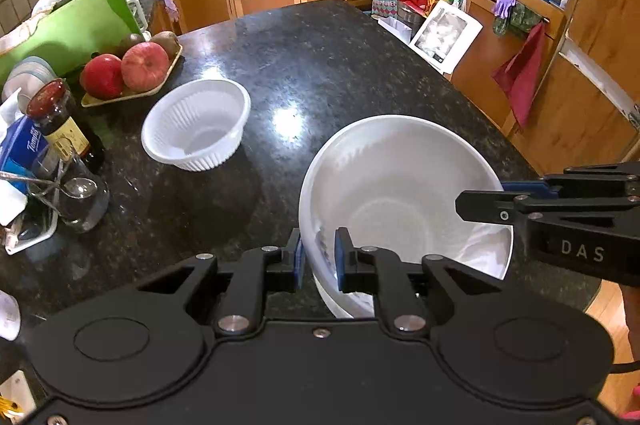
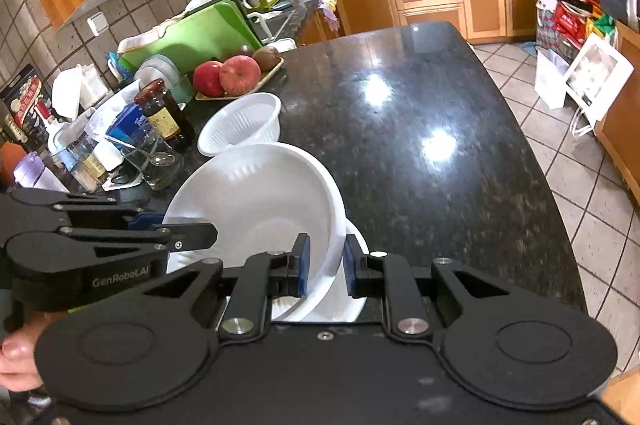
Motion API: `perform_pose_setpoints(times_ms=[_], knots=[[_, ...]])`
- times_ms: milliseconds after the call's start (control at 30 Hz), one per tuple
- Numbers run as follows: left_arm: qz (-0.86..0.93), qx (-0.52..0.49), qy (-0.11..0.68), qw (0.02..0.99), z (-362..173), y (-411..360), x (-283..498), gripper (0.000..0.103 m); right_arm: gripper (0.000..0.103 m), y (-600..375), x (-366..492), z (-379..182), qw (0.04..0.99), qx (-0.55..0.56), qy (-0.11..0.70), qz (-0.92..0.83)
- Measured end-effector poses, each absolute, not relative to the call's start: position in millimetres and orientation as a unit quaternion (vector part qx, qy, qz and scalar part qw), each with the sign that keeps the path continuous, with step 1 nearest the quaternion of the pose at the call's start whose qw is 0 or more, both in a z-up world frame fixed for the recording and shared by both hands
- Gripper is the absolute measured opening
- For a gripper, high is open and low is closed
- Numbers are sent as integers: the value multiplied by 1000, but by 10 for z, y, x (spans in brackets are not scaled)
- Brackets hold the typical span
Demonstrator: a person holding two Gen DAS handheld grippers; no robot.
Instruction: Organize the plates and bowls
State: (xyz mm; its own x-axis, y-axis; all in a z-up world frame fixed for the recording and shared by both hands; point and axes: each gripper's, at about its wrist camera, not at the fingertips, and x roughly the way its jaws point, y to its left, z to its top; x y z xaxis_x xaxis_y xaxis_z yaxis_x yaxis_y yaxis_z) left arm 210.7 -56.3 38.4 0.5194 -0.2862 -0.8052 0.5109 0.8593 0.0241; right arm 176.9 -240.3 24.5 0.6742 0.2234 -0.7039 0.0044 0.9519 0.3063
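Note:
A large white bowl (image 1: 400,193) is tilted above the dark granite counter (image 1: 320,65). My left gripper (image 1: 319,259) is shut on its near-left rim. My right gripper (image 2: 325,263) is shut on the opposite rim of the same bowl (image 2: 256,201); it also shows in the left wrist view (image 1: 480,201). A white plate (image 2: 344,305) lies under the bowl. A smaller ribbed white bowl (image 1: 196,125) stands on the counter to the left, also in the right wrist view (image 2: 244,125).
A fruit tray with apples (image 1: 132,73), a dark sauce jar (image 1: 60,121), a glass with a spoon (image 1: 76,197), a tissue pack and a green cutting board (image 1: 72,25) crowd the counter's left side. Bags and cabinets (image 1: 520,45) stand right of the counter.

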Motion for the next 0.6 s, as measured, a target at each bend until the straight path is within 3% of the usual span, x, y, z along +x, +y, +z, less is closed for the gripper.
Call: perform_pose_setpoints(times_ms=[600], knots=[[-213, 106, 451, 860, 178, -599, 1969, 20, 19, -2399, 1686, 29, 908, 127, 395, 55]])
